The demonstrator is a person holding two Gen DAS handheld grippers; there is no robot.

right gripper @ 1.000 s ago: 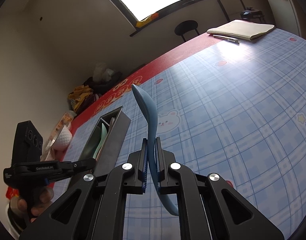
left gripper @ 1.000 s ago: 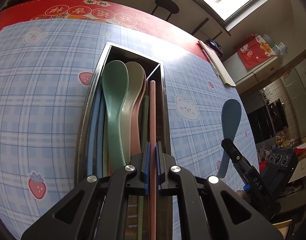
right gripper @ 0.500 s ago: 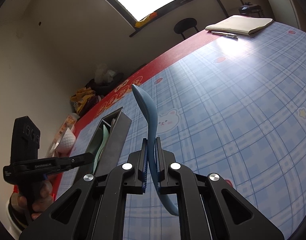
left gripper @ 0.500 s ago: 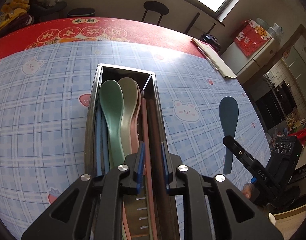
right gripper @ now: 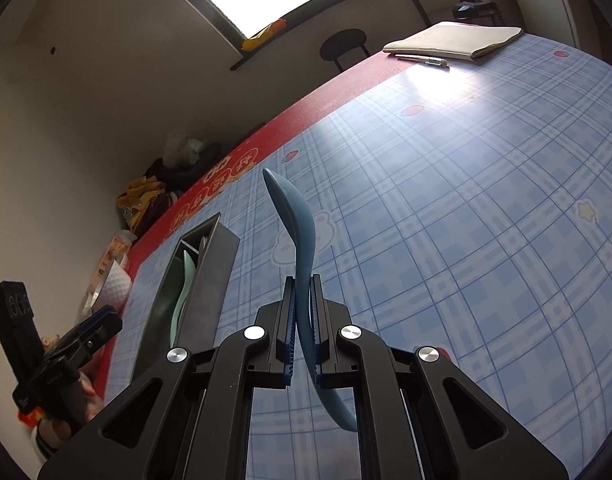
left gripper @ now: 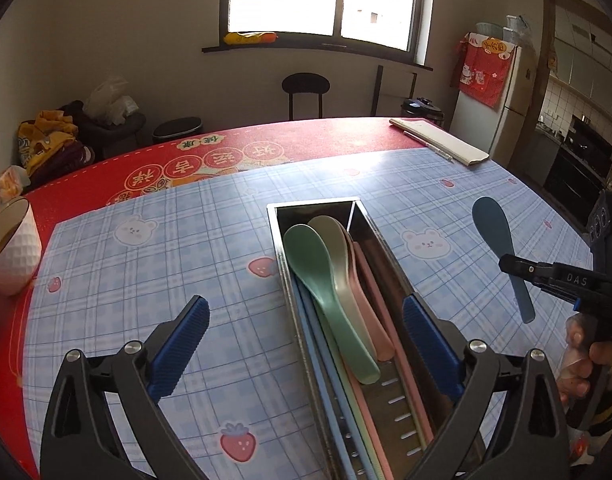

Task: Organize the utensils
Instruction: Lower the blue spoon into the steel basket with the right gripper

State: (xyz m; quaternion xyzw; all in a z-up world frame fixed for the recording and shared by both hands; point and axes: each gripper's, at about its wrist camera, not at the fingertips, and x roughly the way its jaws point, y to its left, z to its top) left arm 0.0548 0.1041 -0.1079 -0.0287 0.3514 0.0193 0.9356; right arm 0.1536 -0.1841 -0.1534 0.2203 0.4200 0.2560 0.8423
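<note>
1. L gripper (left gripper: pixel 306 340): jaws opening, spread wide, nothing pinched. Its right pad (left gripper: pixel 432 346) overlaps the tray's right wall in the picture, its left pad sits over the cloth; contact w/ tray can't be told.
2. Tray (left gripper: pixel 275 216): long metal box on the blue plaid cloth (left gripper: pixel 166 248), running near to far, w/ a divider at its far end.
3. In tray: green spoon (left gripper: pixel 320 280) on top, bowl toward far end; beige spoon (left gripper: pixel 338 248) & pink spoon (left gripper: pixel 370 320) tucked beside it on the right; thin blue, green & pink sticks along the floor.
4. R gripper (right gripper: pixel 302 320): clenched on a blue spoon (right gripper: pixel 296 232), gripped mid-handle, bowl pointing up & away, held above the cloth, right of the tray & apart from it.
5. White cup (left gripper: pixel 14 252) at far-left table edge; notebook (left gripper: pixel 438 140) far right.
</note>
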